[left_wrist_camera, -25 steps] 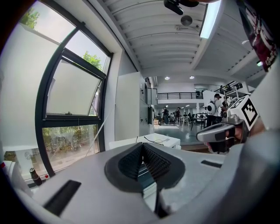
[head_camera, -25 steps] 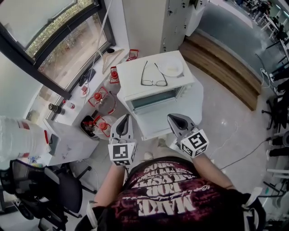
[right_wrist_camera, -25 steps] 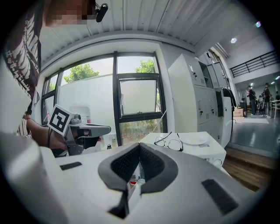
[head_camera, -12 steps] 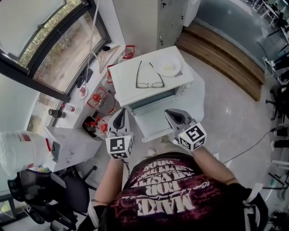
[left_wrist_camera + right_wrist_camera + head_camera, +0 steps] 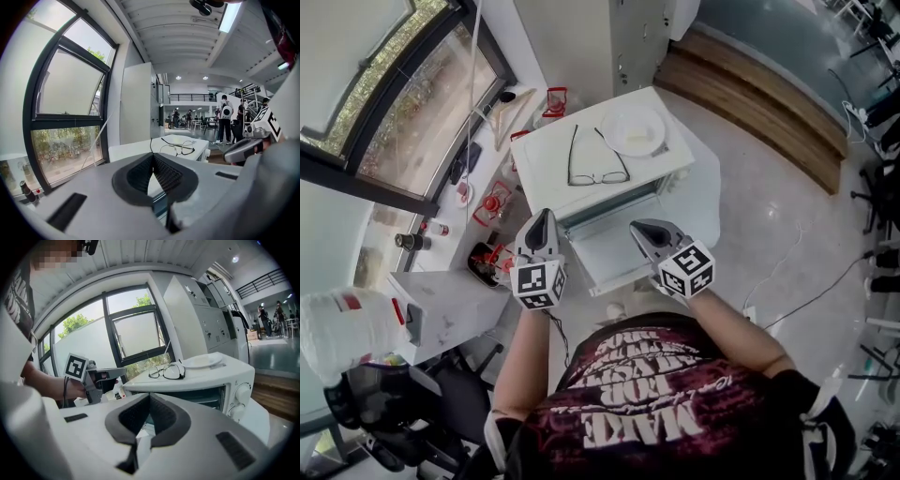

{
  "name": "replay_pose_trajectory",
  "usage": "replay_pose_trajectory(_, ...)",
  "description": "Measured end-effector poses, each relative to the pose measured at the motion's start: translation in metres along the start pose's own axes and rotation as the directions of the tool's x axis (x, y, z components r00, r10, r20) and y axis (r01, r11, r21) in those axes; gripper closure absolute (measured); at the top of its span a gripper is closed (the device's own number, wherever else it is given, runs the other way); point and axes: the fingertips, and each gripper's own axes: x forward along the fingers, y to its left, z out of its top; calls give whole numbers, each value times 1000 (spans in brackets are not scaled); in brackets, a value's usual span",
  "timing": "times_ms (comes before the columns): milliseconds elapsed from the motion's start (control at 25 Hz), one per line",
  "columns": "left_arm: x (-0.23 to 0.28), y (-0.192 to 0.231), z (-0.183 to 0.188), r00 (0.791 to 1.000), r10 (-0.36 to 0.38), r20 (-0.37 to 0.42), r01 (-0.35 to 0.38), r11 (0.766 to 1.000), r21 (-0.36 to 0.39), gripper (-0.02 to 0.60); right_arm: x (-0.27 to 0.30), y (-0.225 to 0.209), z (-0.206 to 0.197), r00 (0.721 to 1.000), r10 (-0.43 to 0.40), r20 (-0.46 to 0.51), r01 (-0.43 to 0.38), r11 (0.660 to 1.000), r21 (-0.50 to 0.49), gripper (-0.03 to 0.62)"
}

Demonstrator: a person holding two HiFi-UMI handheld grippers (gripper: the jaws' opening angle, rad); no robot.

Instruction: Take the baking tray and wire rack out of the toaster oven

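A white toaster oven point(image 5: 551, 159) stands on a white table point(image 5: 623, 262), its dark glass front point(image 5: 602, 208) facing me. The right gripper view shows that front point(image 5: 194, 395) with two knobs point(image 5: 243, 393) at its right. I cannot see a baking tray or wire rack behind the glass. My left gripper point(image 5: 542, 219) hangs just before the oven's left front corner, jaws shut and empty point(image 5: 151, 157). My right gripper point(image 5: 640, 231) hovers before the right half of the front, also shut with nothing in it point(image 5: 149, 397). Neither touches the oven.
Black-framed glasses point(image 5: 596, 161) and a white plate point(image 5: 633, 130) lie on the oven's top. Red-capped items point(image 5: 492, 202) crowd the window ledge at the left. A black office chair point(image 5: 403, 412) stands at the lower left, and a wooden step point(image 5: 769, 103) runs at the right.
Both grippers have moved forward and down, closer to the oven front. Their jaws stay shut.
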Motion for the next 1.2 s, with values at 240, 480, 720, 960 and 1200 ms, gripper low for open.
replay_pose_trajectory(240, 23, 4, -16, 999, 9, -45, -9, 1000, 1, 575, 18, -18, -24, 999, -3, -49, 5, 999, 44, 591)
replay_pose_trajectory(480, 32, 4, -16, 999, 8, -37, -8, 1000, 8, 575, 34, -31, -37, 996, 1, -86, 5, 998, 67, 591)
replay_pose_trajectory(720, 39, -1, -23, 996, -47, -71, 49, 999, 21, 575, 56, -46, -46, 994, 2, -107, 10, 993, 114, 591)
replay_pose_trajectory(960, 39, -4, -24, 993, -77, -88, 80, 996, 30, 575, 70, -63, -48, 996, -8, -93, 25, 982, 189, 589)
replay_pose_trajectory(1200, 40, -8, -28, 995, -35, -93, 46, 992, 115, 575, 80, -79, -38, 1000, -20, -17, 24, 949, 314, 565)
